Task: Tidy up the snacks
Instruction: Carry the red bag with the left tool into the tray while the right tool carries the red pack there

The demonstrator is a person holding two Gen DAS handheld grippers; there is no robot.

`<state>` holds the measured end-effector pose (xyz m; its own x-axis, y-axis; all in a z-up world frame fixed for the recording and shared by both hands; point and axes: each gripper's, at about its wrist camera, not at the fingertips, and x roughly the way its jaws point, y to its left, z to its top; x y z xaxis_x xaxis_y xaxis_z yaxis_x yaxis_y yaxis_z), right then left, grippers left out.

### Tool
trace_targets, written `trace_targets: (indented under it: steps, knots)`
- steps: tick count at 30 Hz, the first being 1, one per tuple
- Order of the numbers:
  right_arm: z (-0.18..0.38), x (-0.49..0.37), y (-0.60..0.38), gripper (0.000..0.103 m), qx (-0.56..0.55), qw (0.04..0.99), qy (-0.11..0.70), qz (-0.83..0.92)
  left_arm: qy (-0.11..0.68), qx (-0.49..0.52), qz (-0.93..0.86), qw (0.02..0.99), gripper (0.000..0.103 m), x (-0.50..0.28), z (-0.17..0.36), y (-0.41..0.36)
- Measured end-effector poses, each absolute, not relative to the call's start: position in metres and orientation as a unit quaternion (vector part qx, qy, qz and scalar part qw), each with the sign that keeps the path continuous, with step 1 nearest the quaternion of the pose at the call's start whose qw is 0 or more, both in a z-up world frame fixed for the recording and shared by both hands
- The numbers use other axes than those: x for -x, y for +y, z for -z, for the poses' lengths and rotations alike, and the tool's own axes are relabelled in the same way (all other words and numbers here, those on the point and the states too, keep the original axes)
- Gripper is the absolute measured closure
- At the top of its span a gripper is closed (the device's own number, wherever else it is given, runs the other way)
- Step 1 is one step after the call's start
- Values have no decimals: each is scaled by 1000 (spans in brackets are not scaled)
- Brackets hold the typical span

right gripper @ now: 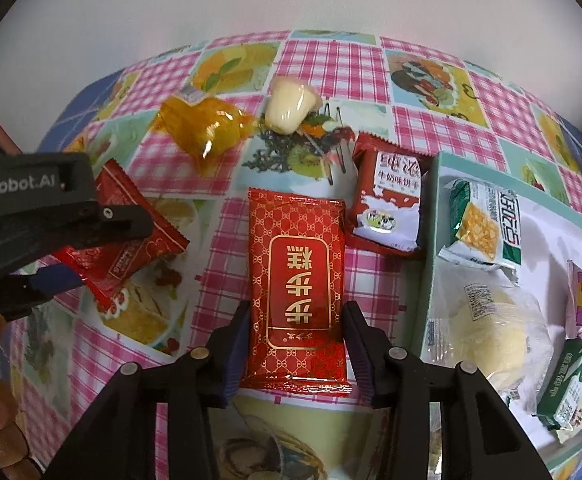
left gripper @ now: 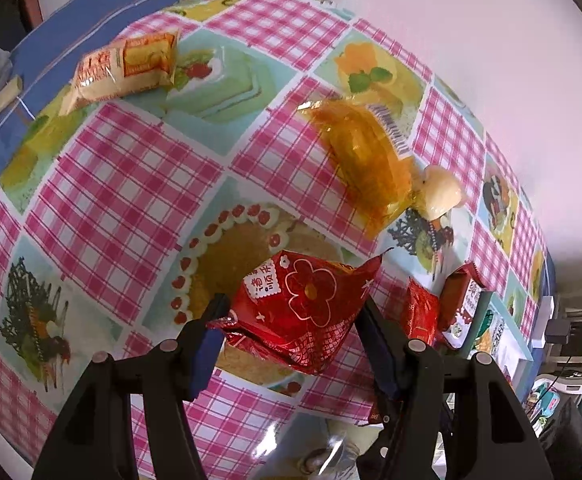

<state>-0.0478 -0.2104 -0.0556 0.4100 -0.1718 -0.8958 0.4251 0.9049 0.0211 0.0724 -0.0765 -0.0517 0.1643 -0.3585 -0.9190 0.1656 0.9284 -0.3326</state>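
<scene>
Red packet [right gripper: 297,300] marked "步步糕"

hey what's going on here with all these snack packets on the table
A person is sorting snacks with a pair of tongs in each hand. The left tongs are closed on a red flower-print packet, lifted off the checked tablecloth. The right tongs sit open around a long red packet lying flat. A teal tray on the right already holds several snacks; an orange packet and a pale jelly cup wait behind.
</scene>
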Motion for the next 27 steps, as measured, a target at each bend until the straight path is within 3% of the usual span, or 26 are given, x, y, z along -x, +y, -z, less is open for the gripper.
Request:
trace_targets:
  steps: [12,27]
  knots:
    - [5,66,-227,55,-163,845,467,202,585,89,192,783,37,-60,8,-70]
    - [-11,144,-333,55,-254,789,433,355,554,49,270,786,37,-13,-34,-137]
